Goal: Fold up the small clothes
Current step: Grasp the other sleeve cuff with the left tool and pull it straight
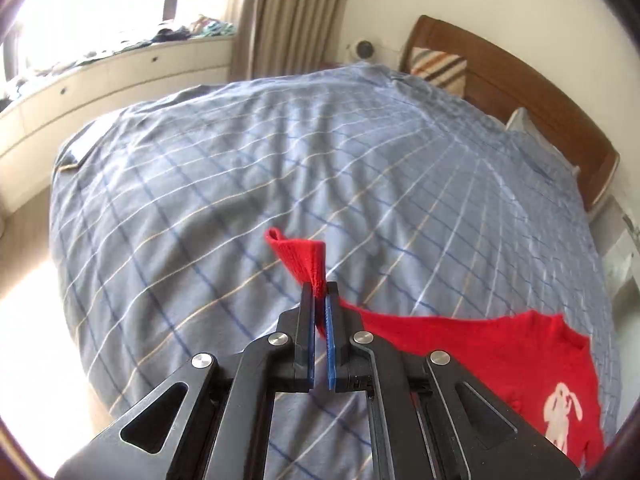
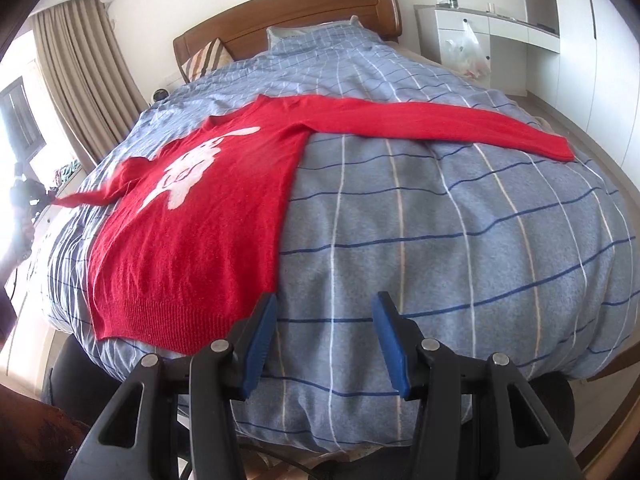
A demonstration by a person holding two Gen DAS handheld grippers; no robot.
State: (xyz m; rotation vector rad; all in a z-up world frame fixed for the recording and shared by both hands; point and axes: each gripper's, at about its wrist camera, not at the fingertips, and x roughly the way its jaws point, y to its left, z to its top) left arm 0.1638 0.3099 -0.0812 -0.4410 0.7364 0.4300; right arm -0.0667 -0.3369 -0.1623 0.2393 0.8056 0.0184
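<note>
A red sweater (image 2: 192,236) with a white rabbit figure lies flat on the blue checked bed cover (image 2: 440,240). Its one sleeve (image 2: 460,124) stretches out to the right across the bed. My left gripper (image 1: 320,290) is shut on the cuff (image 1: 304,256) of the other sleeve, which stands up folded above the blue pads. In the left wrist view the sweater's body (image 1: 500,352) lies to the lower right. My right gripper (image 2: 324,304) hovers open above the cover near the bed's front edge, just right of the sweater's hem, with nothing between its fingers.
A wooden headboard (image 2: 288,12) and a striped pillow (image 2: 204,60) stand at the far end. Curtains (image 1: 288,12) and a window bench with piled clothes (image 1: 120,64) lie beyond the bed. White cabinets (image 2: 500,32) with a plastic bag stand at the right.
</note>
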